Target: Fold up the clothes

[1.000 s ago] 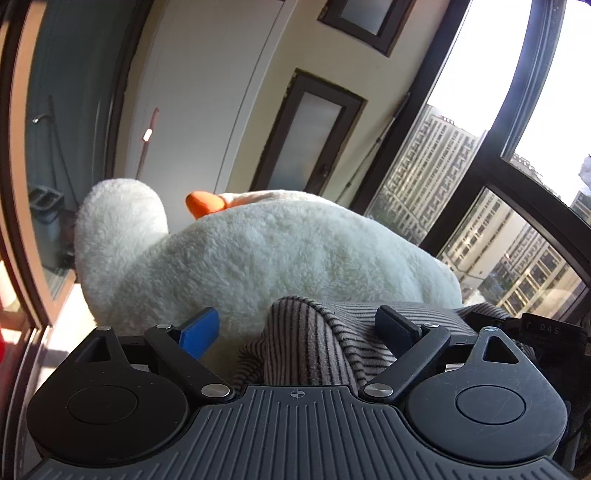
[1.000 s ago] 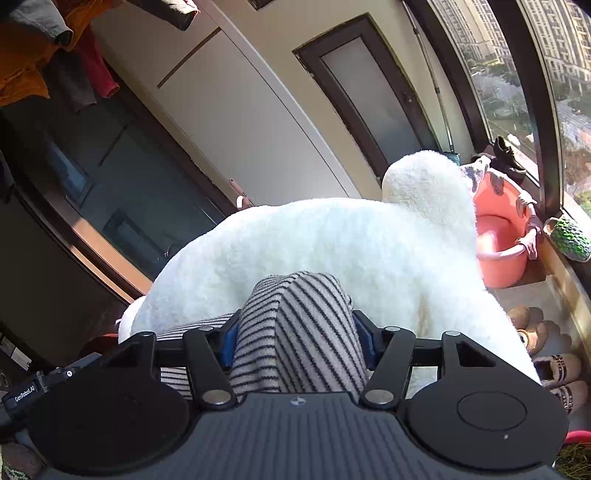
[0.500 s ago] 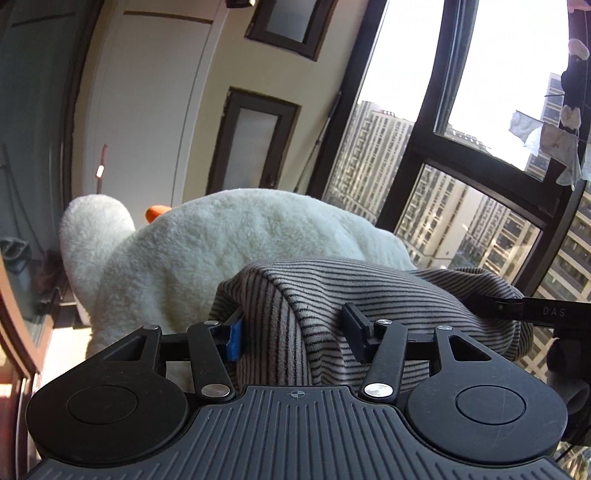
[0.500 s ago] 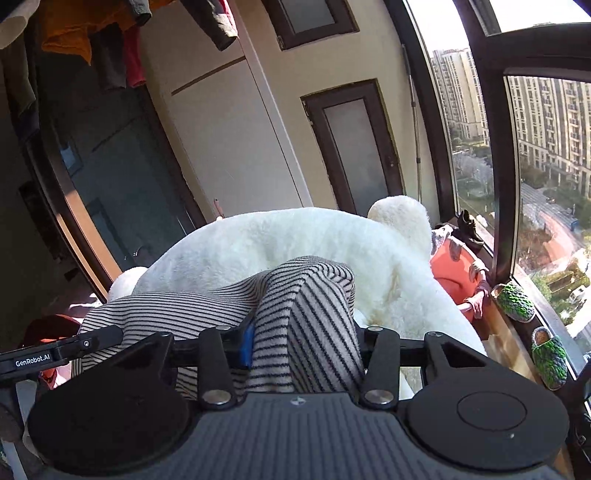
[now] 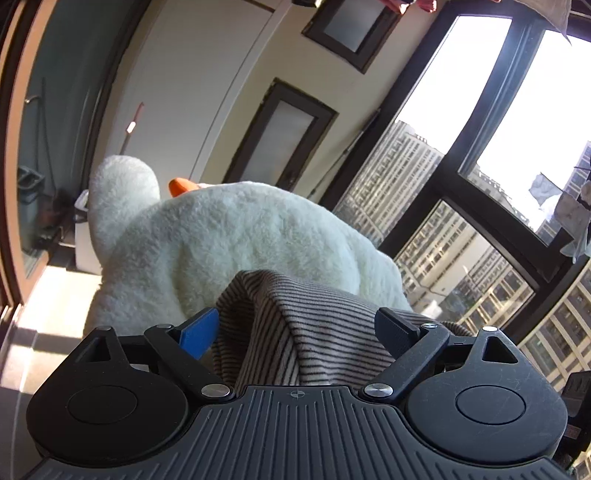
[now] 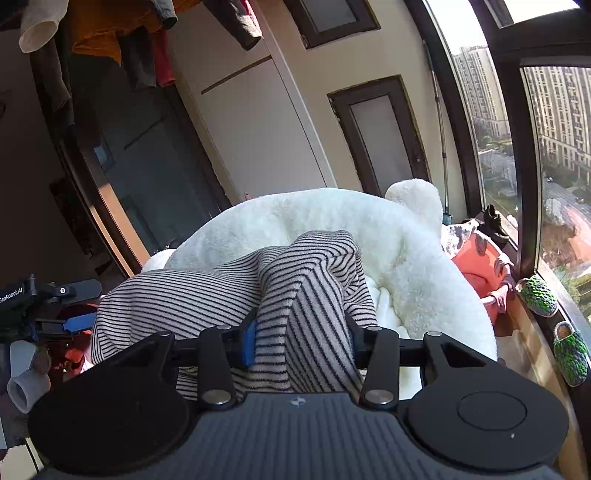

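Observation:
A beige garment with thin dark stripes [image 5: 325, 302] lies bunched on a big white plush duck [image 5: 236, 240] with an orange beak [image 5: 181, 186]. My left gripper [image 5: 295, 326] has its jaws opening wide; a hump of the striped cloth rises between them and the pads do not press it. In the right wrist view the garment [image 6: 184, 295] spreads leftwards over the plush [image 6: 406, 243]. My right gripper [image 6: 299, 334] is shut on a raised fold of it. The left gripper [image 6: 75, 304] shows at that view's left edge, by the cloth's far end.
Tall windows with dark frames [image 5: 480, 155] run along the right. An orange basin with cloth [image 6: 480, 266] and green slippers [image 6: 539, 295] sit on the sill beside the plush. Clothes hang overhead [image 6: 110, 33]. A sliding glass door [image 5: 29, 147] lies to the left.
The left jaws closed in on the striped cloth half a second ago and now stand wide again. The right jaws narrowed on their fold and carried it along over the plush.

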The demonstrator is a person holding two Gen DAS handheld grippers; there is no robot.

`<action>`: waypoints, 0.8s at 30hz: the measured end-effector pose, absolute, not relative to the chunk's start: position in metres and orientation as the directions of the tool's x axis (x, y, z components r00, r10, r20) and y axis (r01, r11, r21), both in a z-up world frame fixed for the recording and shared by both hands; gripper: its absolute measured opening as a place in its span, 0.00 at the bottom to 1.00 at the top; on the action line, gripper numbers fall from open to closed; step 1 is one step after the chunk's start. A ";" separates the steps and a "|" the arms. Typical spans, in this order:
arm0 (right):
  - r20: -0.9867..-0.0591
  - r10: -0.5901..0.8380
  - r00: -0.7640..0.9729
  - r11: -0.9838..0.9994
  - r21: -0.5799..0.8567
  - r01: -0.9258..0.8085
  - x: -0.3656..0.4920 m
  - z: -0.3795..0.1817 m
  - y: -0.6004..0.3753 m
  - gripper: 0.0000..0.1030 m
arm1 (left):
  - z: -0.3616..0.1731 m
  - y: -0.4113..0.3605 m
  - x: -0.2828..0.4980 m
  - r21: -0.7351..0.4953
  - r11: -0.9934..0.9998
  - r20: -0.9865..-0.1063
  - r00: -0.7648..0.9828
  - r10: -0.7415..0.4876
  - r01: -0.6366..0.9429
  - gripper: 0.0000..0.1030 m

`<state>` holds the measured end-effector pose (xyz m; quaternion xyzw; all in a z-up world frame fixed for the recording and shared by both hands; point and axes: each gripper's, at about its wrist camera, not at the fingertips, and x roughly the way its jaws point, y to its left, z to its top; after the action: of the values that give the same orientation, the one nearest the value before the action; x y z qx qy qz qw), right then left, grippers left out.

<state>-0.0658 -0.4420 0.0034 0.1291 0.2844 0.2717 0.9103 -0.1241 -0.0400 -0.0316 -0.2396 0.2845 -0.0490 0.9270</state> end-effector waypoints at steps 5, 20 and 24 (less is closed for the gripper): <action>-0.453 0.543 0.707 0.837 0.362 -0.411 -0.066 0.010 -0.447 0.46 | -0.038 -0.065 -0.094 -0.336 0.942 -0.567 0.799 -0.199 -0.004 0.76; -0.456 0.526 0.718 0.847 0.358 -0.394 0.012 0.040 -0.401 0.41 | -0.043 -0.073 -0.107 -0.183 0.983 -0.564 0.815 -0.134 0.035 0.79; -0.541 0.473 0.695 0.880 0.261 -0.396 0.013 0.021 -0.379 0.40 | -0.046 -0.063 -0.103 -0.203 0.977 -0.561 0.809 -0.176 0.072 0.86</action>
<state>0.0125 -0.3785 0.0211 0.0623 0.3106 0.2365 0.9186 -0.1035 -0.0633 -0.0463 -0.0861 0.3019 -0.0656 0.9472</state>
